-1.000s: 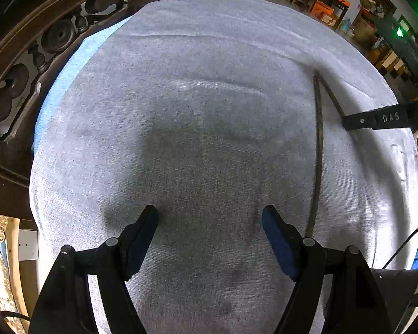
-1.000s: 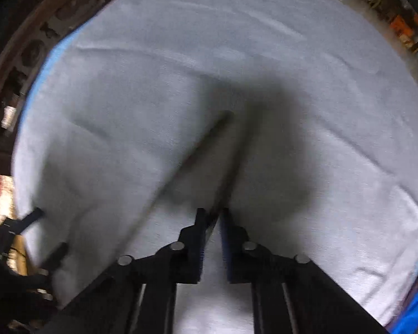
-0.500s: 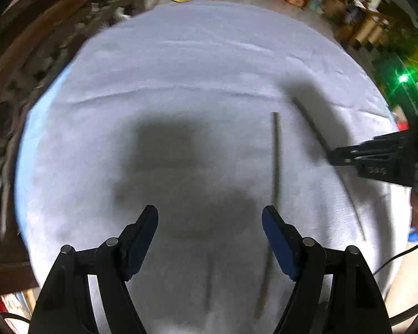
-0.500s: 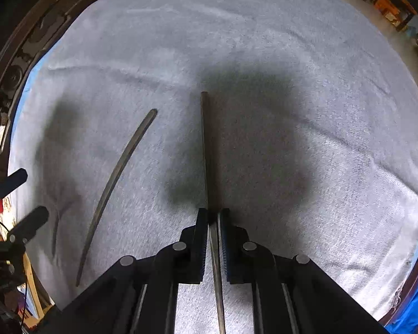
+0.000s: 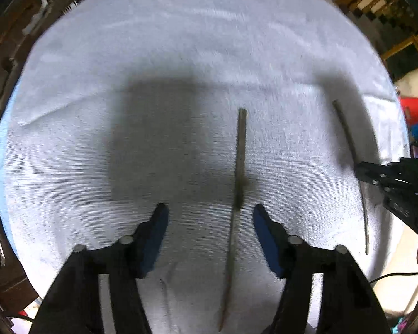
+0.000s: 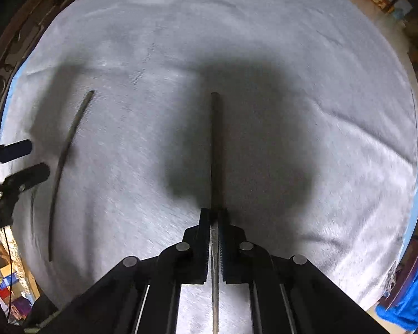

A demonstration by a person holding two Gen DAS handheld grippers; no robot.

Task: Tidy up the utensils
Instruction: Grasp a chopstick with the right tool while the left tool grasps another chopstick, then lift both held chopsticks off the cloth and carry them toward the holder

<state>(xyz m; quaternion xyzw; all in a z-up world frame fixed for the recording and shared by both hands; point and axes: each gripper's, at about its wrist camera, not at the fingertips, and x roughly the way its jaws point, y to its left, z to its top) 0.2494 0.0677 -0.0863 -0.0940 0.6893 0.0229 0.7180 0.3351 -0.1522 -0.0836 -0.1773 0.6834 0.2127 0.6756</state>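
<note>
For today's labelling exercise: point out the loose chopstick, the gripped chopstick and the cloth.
Loose chopstick [image 5: 241,161], left wrist view, mid-shaft.
Gripped chopstick [image 6: 215,150], right wrist view, shaft beyond the tongs.
Cloth [image 6: 334,167], right wrist view, bare patch.

Left gripper [image 5: 210,217] jaws spread above a chopstick [image 5: 238,183] on grey cloth [image 5: 181,41].

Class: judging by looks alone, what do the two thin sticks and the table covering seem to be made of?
Held chopstick and loose chopstick: probably dark wood or bamboo, matte, no glint; metal can't be ruled out. Table cloth: woven pale grey fabric, ribbed texture and soft wrinkles.
</note>
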